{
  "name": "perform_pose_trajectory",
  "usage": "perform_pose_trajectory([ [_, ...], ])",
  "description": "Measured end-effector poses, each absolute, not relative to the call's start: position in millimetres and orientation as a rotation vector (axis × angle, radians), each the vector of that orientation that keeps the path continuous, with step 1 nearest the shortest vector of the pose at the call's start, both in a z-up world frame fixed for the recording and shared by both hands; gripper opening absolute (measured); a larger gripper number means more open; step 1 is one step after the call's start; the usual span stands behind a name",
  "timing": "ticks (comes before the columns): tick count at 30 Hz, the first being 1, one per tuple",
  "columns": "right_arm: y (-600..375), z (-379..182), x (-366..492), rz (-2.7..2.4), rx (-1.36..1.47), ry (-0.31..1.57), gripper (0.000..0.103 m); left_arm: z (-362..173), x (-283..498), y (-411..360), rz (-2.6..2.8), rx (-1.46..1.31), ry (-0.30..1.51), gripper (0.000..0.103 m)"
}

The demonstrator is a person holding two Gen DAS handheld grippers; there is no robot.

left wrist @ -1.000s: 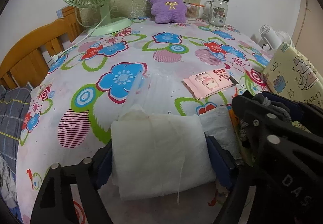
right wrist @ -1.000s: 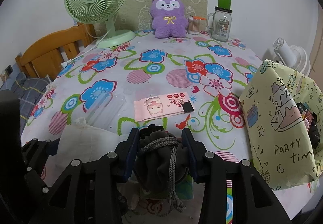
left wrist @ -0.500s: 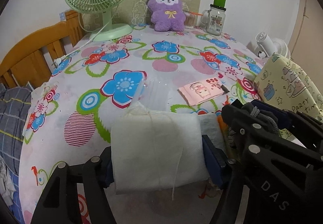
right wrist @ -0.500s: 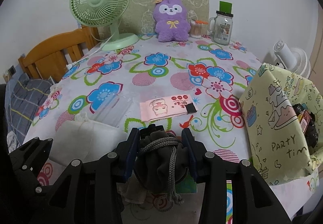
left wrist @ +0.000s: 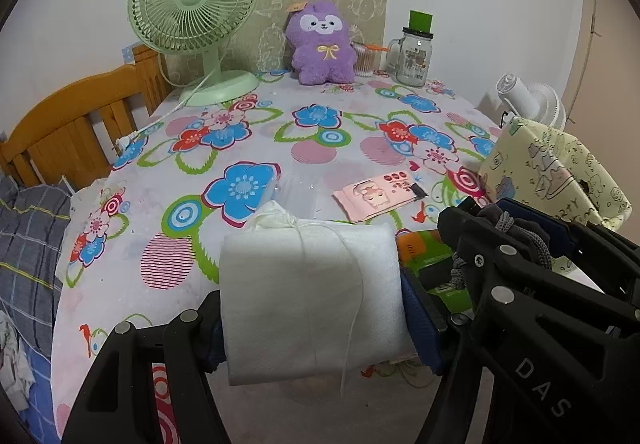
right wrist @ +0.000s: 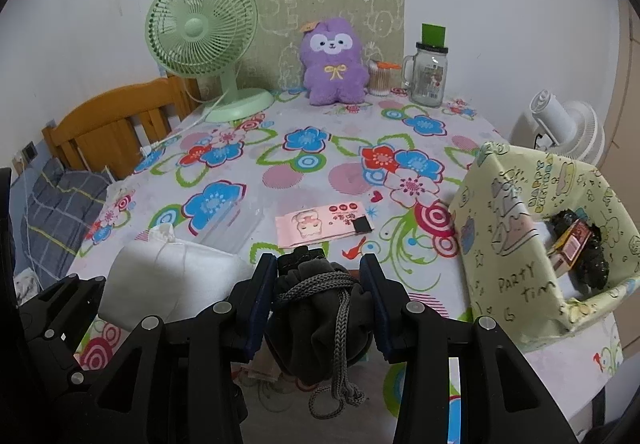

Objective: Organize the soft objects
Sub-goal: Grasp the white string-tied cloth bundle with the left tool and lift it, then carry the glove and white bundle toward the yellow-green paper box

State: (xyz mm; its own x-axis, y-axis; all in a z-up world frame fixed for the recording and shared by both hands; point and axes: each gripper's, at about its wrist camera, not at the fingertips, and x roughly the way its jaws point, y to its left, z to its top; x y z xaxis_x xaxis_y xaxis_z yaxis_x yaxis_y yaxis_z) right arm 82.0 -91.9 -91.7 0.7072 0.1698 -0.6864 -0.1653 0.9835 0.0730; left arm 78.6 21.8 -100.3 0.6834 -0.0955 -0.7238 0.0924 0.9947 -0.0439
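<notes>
The table [right wrist: 320,164] under its flowered cloth carries everything, and at its right edge stands the yellow "party time" bag [right wrist: 516,244], mouth open, some dark things already inside. That bag lies to the right of both tools, so the right hand-held gripper [right wrist: 320,300] is plainly the nearer one; I judge the next move to be a short swing rightward and over the rim. The left hand-held gripper [left wrist: 312,308] pinches a white drawstring pouch [left wrist: 308,292], held clear of the cloth with its wide side across the jaws. The right one is pressed onto a small dark grey drawstring pouch [right wrist: 320,316], its cord dangling below. A pink tissue packet [right wrist: 320,224] lies flat just ahead.
</notes>
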Motion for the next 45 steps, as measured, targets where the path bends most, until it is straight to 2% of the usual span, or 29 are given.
perform_pose_trajectory([
  [24, -129, -36, 46, 0.187, 0.025, 0.63, 0.046, -44, 44, -17, -0.116, 0.033, 0.686, 0.074],
  [45, -185, -8, 48, 0.112, 0.022, 0.586, 0.046, -18, 53, -75, -0.19, 0.055, 0.621, 0.074],
])
